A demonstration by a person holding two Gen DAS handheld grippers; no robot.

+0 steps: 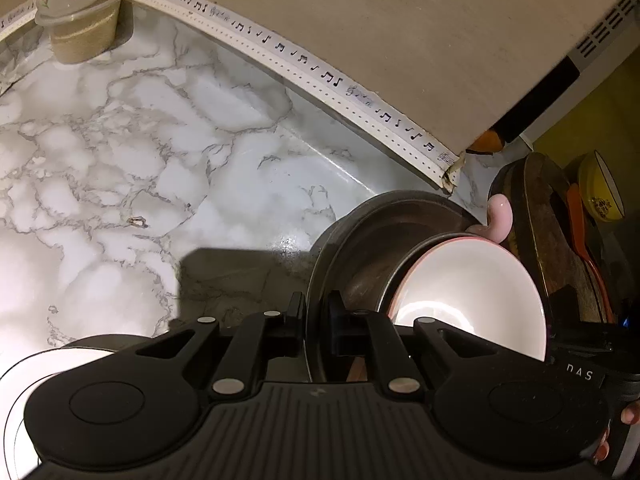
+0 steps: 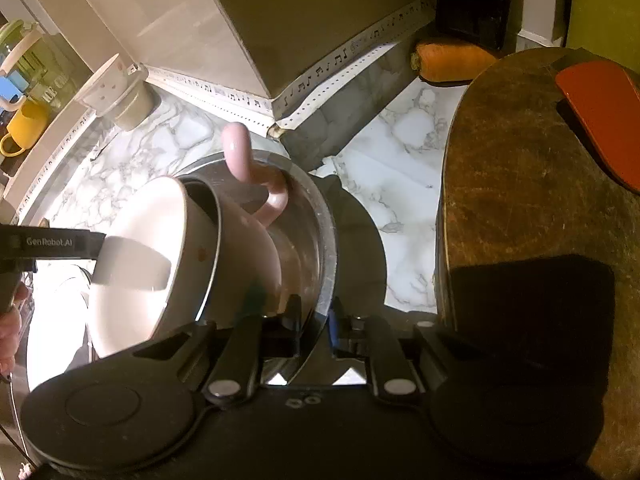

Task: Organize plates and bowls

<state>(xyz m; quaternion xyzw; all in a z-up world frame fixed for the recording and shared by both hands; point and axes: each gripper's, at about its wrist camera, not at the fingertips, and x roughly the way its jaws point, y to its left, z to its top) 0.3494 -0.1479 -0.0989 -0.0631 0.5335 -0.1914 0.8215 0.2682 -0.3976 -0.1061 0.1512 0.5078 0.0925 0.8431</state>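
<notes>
A steel bowl is held tilted above the marble counter. A pink-rimmed white bowl with a pink handle leans inside it. My left gripper is shut on the steel bowl's near rim. In the right wrist view the steel bowl shows with the white bowl inside, its pink handle sticking up. My right gripper is shut on the steel bowl's rim on the opposite side. A white plate lies at the lower left.
A floral bowl stacked on a lidded tub stands at the counter's back left. A round wooden board with an orange spatula lies to the right. A carrot lies by the wall. A yellow bowl stands behind the board.
</notes>
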